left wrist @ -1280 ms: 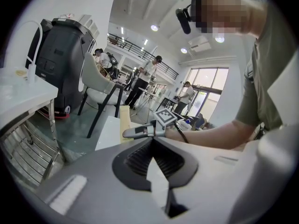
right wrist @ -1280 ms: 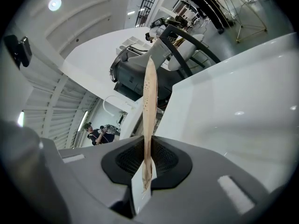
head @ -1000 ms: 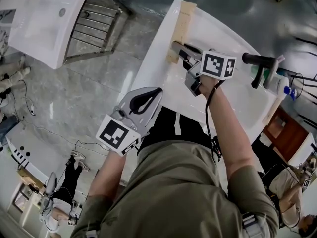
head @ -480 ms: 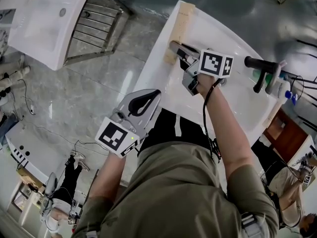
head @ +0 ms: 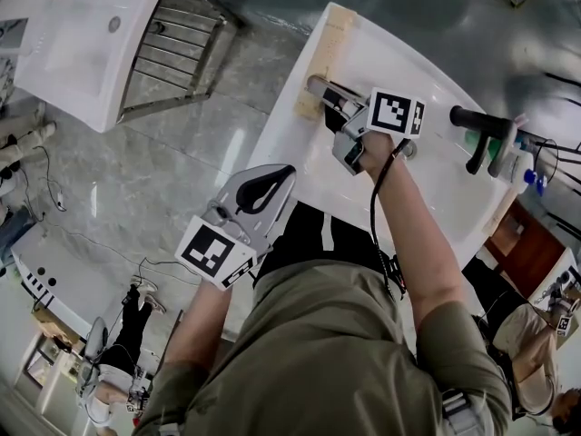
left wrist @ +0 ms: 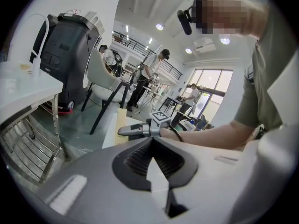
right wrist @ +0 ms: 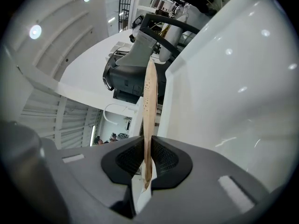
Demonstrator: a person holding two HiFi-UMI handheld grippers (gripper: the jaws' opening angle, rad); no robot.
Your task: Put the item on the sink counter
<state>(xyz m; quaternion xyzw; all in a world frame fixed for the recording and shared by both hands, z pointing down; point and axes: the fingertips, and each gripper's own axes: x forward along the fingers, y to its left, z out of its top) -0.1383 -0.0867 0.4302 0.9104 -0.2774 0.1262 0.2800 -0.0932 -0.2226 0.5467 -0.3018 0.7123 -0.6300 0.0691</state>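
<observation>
A thin tan wooden board (head: 329, 45) lies along the left rim of the white sink (head: 413, 66). My right gripper (head: 318, 87) is shut on its near end. In the right gripper view the board (right wrist: 150, 92) stands edge-on, pinched between the dark pads of my right gripper (right wrist: 147, 160). My left gripper (head: 272, 182) hangs off the sink's front edge, over the floor, shut and holding nothing. The left gripper view looks over my left gripper (left wrist: 156, 169), its jaws closed, toward the right gripper (left wrist: 138, 130) and the board (left wrist: 121, 116).
A black faucet (head: 479, 127) and some bottles (head: 519, 163) stand at the sink's right end. A second white basin (head: 73, 34) with a metal rack (head: 172, 53) is at the upper left. Other people stand at the picture's edges.
The right gripper has rolled a little, its marker cube turning, and the board's near end has shifted slightly left. The left gripper has stayed where it was.
</observation>
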